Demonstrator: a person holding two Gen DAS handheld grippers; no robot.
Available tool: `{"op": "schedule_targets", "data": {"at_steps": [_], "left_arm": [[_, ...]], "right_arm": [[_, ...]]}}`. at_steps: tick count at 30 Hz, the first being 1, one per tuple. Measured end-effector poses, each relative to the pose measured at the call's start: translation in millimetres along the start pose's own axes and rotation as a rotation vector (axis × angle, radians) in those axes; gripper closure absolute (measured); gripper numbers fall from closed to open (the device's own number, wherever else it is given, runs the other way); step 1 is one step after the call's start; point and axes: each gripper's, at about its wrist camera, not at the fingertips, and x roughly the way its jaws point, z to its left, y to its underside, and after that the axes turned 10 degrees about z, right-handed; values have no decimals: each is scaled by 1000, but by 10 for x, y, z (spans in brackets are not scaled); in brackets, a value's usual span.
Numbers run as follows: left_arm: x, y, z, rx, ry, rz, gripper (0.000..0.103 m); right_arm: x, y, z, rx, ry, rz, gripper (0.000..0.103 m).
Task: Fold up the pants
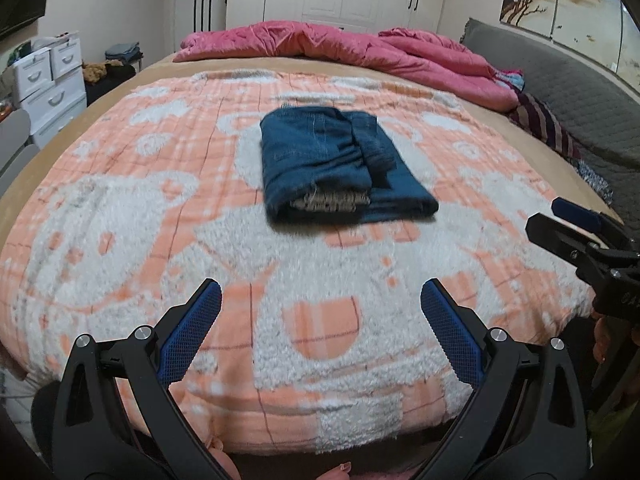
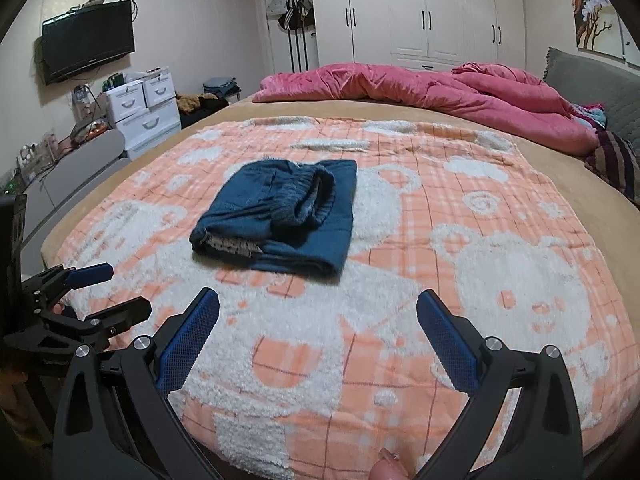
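Item: pants [image 1: 340,164], dark blue, lying as a compact folded bundle mid-bed on the orange-and-white blanket [image 1: 120,220], well apart from both tools. Folding is appearing complete; nothing obvious is remaining. Long axis is running near-to-far, waistband lying on top, toward the right. Left gripper [image 1: 320,336] and right gripper [image 2: 318,340] are hovering near the bed's edge, jaws spread, holding nothing.

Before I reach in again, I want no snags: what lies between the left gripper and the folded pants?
Only bare blanket between left gripper and folded pants, in the left wrist view.
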Motion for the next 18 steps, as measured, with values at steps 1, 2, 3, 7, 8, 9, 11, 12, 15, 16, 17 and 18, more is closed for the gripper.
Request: {"op": "schedule_targets", "data": {"at_steps": [1, 2, 3, 7, 8, 9, 11, 12, 15, 16, 17, 18], "left_arm": [[10, 20, 2, -2, 2, 3, 9], [19, 40, 4, -3, 2, 6, 9], [30, 57, 9, -5, -3, 11, 9], [76, 125, 31, -15, -13, 23, 9], [85, 136, 35, -18, -17, 25, 9], [90, 136, 38, -20, -20, 27, 9], [111, 139, 50, -23, -27, 32, 9], [118, 137, 58, -27, -34, 33, 9], [133, 131, 83, -34, -34, 32, 9], [143, 133, 90, -37, -34, 32, 9], [156, 129, 101, -40, -36, 35, 9], [169, 129, 106, -43, -39, 39, 9]], "right_arm": [[11, 24, -8, 7, 1, 3, 4], [24, 55, -11, 13, 0, 8, 4], [33, 81, -18, 18, -3, 11, 4], [69, 165, -19, 26, 8, 18, 4], [77, 179, -17, 24, 10, 19, 4], [92, 200, -12, 25, 11, 22, 4], [126, 234, -3, 27, 9, 31, 4], [143, 256, 3, 32, 9, 34, 4], [193, 307, 16, 35, 17, 44, 4], [202, 316, 19, 36, 20, 46, 4], [213, 325, 19, 37, 19, 49, 4], [226, 333, 18, 42, 20, 51, 4]]}}
